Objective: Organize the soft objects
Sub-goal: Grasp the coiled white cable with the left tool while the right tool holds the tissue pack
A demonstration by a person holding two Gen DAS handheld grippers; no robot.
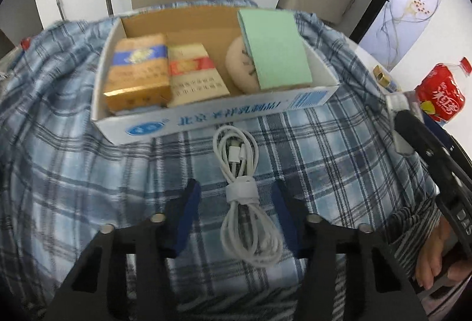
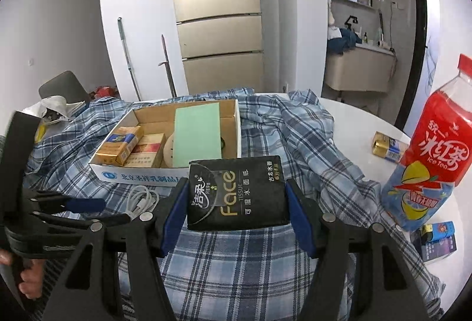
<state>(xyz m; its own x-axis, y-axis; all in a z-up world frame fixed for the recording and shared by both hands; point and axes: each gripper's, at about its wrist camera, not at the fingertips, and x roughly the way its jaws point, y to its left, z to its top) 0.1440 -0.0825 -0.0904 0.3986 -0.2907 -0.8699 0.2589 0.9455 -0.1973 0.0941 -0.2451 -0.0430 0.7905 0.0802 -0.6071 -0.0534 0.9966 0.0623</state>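
Note:
A coiled white cable with a white strap lies on the plaid cloth, just in front of the cardboard box. My left gripper straddles the cable, and there is a gap between each blue pad and the coil. In the right wrist view my right gripper is shut on a black tissue pack, held above the cloth near the box's front wall. The box holds an orange pack, a white and red pack, a round beige pad and a green sheet.
A red iced tea bottle stands at the right on the white table. A gold-capped can and a small blue carton lie near it. The person's hand shows at the lower right of the left wrist view.

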